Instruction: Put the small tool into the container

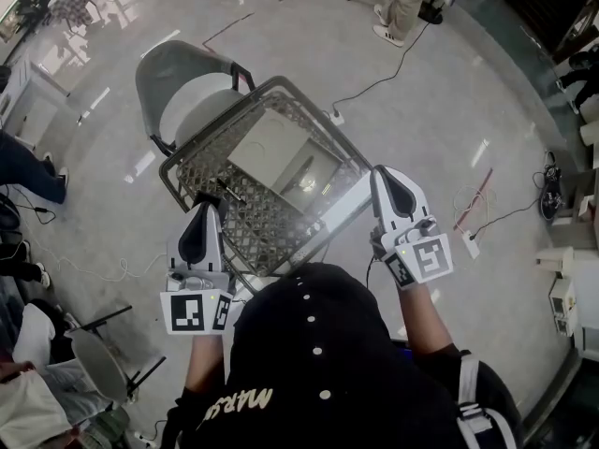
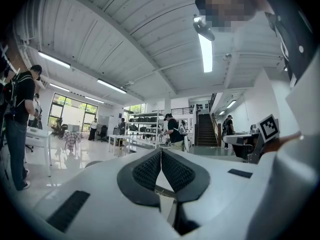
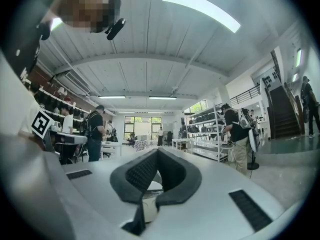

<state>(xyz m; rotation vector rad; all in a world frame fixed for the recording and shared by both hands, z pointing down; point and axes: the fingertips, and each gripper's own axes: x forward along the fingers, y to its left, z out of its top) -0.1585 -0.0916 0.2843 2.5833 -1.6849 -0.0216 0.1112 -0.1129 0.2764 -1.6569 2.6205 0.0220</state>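
A grey wire-mesh basket (image 1: pixel 217 124) stands on a chair below me in the head view. A thin dark tool (image 1: pixel 231 193) lies on the mesh floor near its left side, beside a flat white box (image 1: pixel 270 148). My left gripper (image 1: pixel 202 206) hangs over the basket's near-left rim, shut and empty. At the basket's near-right corner my right gripper (image 1: pixel 378 172) is also shut with nothing in it. Both gripper views look out across the hall: the left gripper (image 2: pixel 161 151) and the right gripper (image 3: pixel 156 150) show their dark pads pressed together, and neither shows the basket.
The basket rests on a grey chair (image 1: pixel 178 73). Cables and a power strip (image 1: pixel 470 243) lie on the glossy floor at the right. A person's legs (image 1: pixel 402 3) are at the top, and seated people and another chair (image 1: pixel 98 363) at the left.
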